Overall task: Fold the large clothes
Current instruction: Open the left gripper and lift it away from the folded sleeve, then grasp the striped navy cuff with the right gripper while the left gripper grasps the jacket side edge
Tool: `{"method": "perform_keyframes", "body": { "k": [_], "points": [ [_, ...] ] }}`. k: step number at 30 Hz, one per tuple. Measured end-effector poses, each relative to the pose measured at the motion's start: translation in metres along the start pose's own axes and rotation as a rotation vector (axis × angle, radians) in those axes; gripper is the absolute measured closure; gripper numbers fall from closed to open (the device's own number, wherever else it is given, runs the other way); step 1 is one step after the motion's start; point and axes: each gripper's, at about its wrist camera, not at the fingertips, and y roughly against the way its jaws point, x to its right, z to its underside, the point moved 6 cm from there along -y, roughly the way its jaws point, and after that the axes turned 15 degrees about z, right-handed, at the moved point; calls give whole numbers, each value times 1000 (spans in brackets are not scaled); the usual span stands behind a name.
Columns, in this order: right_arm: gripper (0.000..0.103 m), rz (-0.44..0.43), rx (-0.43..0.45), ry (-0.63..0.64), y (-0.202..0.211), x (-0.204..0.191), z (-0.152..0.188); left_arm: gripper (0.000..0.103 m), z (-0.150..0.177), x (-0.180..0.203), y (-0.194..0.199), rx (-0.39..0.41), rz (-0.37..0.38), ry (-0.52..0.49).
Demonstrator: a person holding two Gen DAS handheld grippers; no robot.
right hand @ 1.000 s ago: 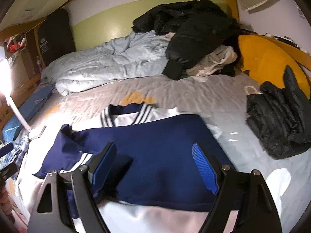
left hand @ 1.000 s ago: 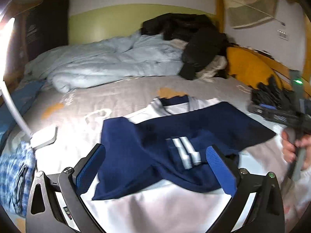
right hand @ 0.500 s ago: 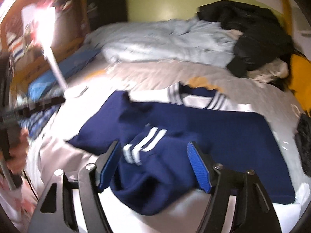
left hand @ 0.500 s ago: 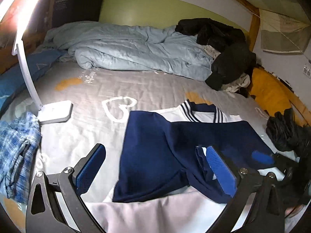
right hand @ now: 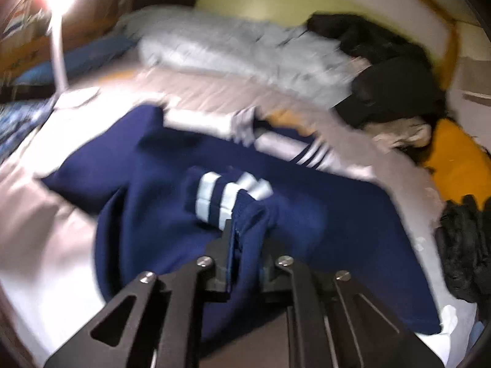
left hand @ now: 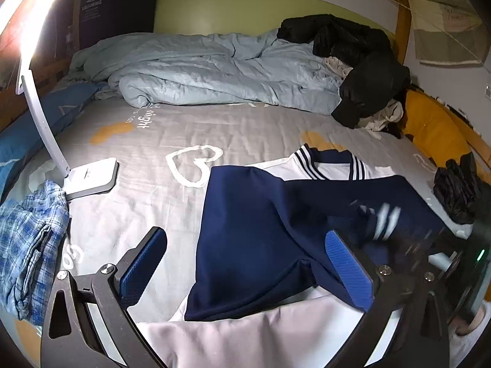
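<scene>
A navy and white jacket point(left hand: 260, 233) lies spread on the grey bed sheet, collar at the far side, both navy sleeves folded across its body. My left gripper point(left hand: 245, 273) is open and empty, hovering above the jacket's near left edge. My right gripper point(right hand: 245, 239) is shut on the navy sleeve point(right hand: 245, 214) just behind its white-striped cuff point(right hand: 214, 196); the jacket point(right hand: 322, 224) fills that blurred view. The cuff point(left hand: 380, 217) also shows blurred in the left wrist view, with the right gripper's dark body beside it.
A white lamp base point(left hand: 92, 178) and a blue plaid garment point(left hand: 30, 245) lie at the left. A crumpled light-blue duvet point(left hand: 214, 70) and black coats point(left hand: 362, 61) pile at the back. A yellow cushion point(left hand: 429, 128) and a black garment point(left hand: 460, 190) sit at the right.
My right gripper closed on the striped sleeve, which it straddled open half a second ago, and is moving with it. My left gripper stayed open and shifted little.
</scene>
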Motion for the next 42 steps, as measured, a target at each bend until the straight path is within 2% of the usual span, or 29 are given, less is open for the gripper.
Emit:
{"method": "perform_keyframes", "body": {
  "k": [3, 8, 12, 17, 18, 19, 21, 23, 24, 25, 30, 36, 39, 42],
  "points": [
    [96, 106, 50, -69, -3, 39, -13, 0, 2, 4, -4, -9, -6, -18],
    [96, 257, 44, -155, -22, 111, -17, 0, 4, 11, -12, -26, -7, -37],
    [96, 203, 38, -228, -38, 149, -19, 0, 9, 16, -25, -56, -25, -60],
    [95, 135, -92, -361, -66, 178, -2, 0, 20, 21, -48, -114, -60, -97],
    [89, 115, -113, -381, -68, 181, 1, 0, 23, 22, -52, -126, -70, -105],
    [79, 115, -122, -387, -69, 184, 3, 0, 25, 23, -56, -139, -79, -112],
    [68, 147, -127, -387, -66, 191, 8, 0, 29, 22, -64, -162, -95, -119],
    [62, 150, -137, -409, -65, 200, 13, 0, 31, 21, -70, -175, -104, -120],
    [54, 148, -146, -427, -65, 205, 15, 0, 32, 20, -72, -177, -107, -119],
    [51, 147, -155, -451, -66, 211, 18, 0, 31, 19, -74, -177, -109, -114],
    [49, 162, -184, -532, -70, 246, 32, 0, 21, 10, -72, -152, -118, -86],
    [42, 51, -259, -591, -80, 261, 50, 1, -5, -14, -65, -81, -141, -49],
    [29, -10, -327, -570, -86, 256, 57, 15, -12, -30, -73, -85, -119, -24],
    [28, -12, -405, -585, -97, 257, 70, 24, -5, -44, -87, -146, -47, 63]
  ]
}}
